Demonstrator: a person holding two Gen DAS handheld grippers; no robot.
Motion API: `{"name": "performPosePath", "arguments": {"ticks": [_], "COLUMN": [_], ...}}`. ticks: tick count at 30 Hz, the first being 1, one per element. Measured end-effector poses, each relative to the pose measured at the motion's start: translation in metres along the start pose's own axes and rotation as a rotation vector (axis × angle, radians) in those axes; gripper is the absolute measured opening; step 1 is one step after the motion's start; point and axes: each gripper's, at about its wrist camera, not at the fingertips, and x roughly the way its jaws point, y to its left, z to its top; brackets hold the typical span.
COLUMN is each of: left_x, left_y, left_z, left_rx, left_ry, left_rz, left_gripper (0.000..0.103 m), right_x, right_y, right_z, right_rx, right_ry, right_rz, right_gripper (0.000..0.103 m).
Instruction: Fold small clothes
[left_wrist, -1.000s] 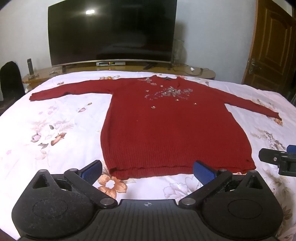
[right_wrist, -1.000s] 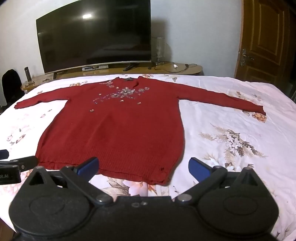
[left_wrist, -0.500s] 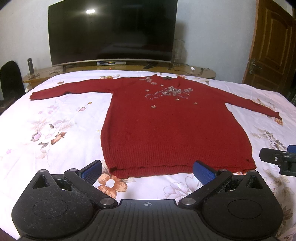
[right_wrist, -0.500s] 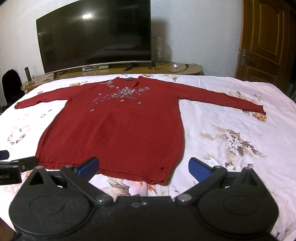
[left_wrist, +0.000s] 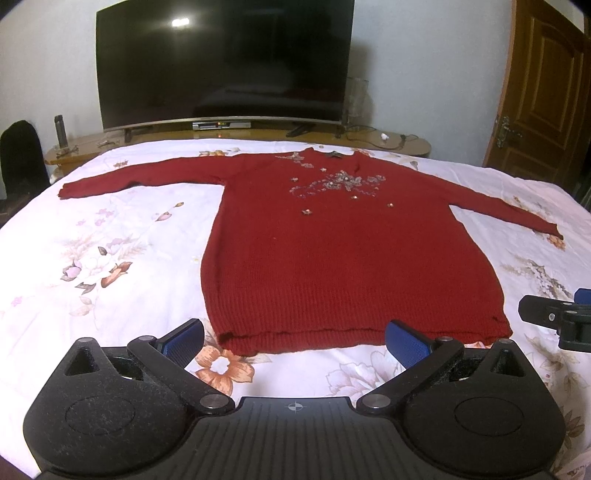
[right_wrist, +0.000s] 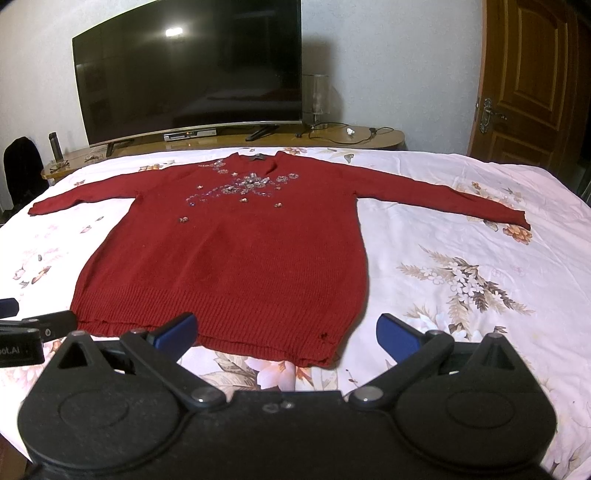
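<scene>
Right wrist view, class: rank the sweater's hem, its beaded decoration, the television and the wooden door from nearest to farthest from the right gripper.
1. Hem, just ahead of the right gripper.
2. Beaded decoration, on the sweater's chest.
3. Television and wooden door, far left and far right: too close to call.

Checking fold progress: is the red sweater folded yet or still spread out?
Spread out. The red sweater lies flat on the floral bedsheet, both sleeves stretched sideways, hem unfolded, no gripper touching it.

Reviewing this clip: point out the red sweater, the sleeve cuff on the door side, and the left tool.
red sweater (left_wrist: 351, 266), left wrist view, middle of the knit body.
door-side cuff (right_wrist: 519, 219), right wrist view, end of the outstretched sleeve.
left tool (left_wrist: 295, 338), left wrist view, midway between its blue fingertips, open.
</scene>
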Motion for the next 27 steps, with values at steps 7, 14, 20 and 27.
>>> {"name": "performPosePath", "arguments": {"ticks": [7,14,20,27], "left_x": [0.0006,-0.0003,-0.0001,-0.0001], "left_y": [0.0003,0.0004,0.0005,0.0006], "left_z": [0.0000,-0.0009,-0.0009,-0.0010], "left_rx": [-0.001,0.001,0.000,0.000], "left_ry": [-0.001,-0.002,-0.004,-0.004], "left_rz": [0.001,0.002,-0.001,0.001], "left_gripper": [0.103,0.103,0.103,0.103], "right_x": [0.0000,-0.0005,-0.0012,-0.0018], "right_y": [0.0004,0.0007,0.0005,0.0005], "right_z": [-0.0002,-0.0001,-0.0001,-0.0002], "right_rx": [-0.001,0.000,0.000,0.001], "right_ry": [0.001,0.000,-0.002,-0.003], "right_rz": [0.001,0.001,-0.001,-0.002], "right_gripper": [0.103,0.103,0.103,0.103]}}
